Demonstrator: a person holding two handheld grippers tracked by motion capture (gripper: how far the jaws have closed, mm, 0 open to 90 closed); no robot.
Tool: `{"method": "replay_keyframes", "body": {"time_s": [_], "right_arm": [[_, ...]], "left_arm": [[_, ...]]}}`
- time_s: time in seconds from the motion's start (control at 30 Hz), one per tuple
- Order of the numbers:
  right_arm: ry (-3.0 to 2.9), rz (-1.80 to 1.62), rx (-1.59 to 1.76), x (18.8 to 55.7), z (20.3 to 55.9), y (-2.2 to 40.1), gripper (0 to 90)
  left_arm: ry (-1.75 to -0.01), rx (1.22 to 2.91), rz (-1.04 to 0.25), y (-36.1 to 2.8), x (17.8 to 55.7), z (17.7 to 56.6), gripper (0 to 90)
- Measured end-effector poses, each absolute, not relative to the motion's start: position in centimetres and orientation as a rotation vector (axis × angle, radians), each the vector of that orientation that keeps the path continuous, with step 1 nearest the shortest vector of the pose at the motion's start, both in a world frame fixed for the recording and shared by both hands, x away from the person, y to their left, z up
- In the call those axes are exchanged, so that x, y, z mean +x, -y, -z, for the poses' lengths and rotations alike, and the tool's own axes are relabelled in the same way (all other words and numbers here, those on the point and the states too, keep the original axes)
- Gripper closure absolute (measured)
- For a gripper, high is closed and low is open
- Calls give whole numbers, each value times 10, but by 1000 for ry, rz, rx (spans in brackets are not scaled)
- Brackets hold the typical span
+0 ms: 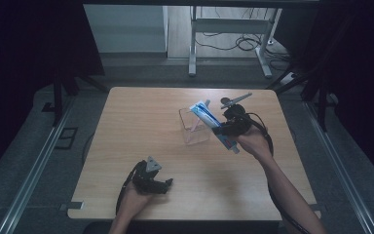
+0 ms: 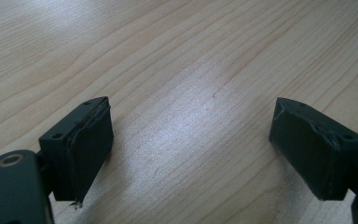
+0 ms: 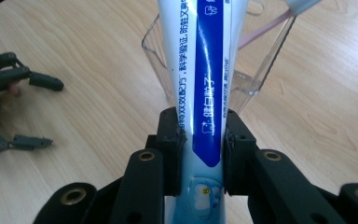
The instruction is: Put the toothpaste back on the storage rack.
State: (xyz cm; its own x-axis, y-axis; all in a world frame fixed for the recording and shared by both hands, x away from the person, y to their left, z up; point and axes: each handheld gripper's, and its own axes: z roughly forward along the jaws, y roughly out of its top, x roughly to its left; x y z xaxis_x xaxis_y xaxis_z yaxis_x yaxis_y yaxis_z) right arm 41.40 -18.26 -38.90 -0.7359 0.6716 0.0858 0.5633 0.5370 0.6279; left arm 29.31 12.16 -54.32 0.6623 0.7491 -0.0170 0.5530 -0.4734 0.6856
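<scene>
Two tools in play: your right tool (image 3: 200, 135) is clamped on the toothpaste tube (image 3: 200, 60), holding it tilted over the clear cup (image 1: 195, 127) at about one o'clock on the tabletop (image 1: 126, 126). Your left tool (image 2: 191, 144) rests at six o'clock, jaws apart, empty. Looks like you're loading the tube into the cup, beside the toothbrush (image 3: 265, 28); next, lower it past the rim, then release.

Wooden table (image 1: 141, 122); metal desk frame (image 1: 229, 29), floor cables (image 1: 246, 44) beyond.

Both grippers, the left gripper (image 1: 168, 184) and the right gripper (image 3: 201, 140), were built of black linkages with brass-ringed pivot holes and blocky black jaw pads. A grey three-cornered plate (image 1: 151, 165) was mounted on the left one, a black cable (image 1: 266, 131) was trailed from the right, and the forearms were left bare of sleeves.
</scene>
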Motion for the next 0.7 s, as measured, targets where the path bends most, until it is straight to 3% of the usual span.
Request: {"method": "replay_keyframes", "body": {"time_s": [0.7], "right_arm": [[-2543,-1049,1036,446,379,157,724]], "left_arm": [[-1000,2204,-375,-122,293,543,136]]}}
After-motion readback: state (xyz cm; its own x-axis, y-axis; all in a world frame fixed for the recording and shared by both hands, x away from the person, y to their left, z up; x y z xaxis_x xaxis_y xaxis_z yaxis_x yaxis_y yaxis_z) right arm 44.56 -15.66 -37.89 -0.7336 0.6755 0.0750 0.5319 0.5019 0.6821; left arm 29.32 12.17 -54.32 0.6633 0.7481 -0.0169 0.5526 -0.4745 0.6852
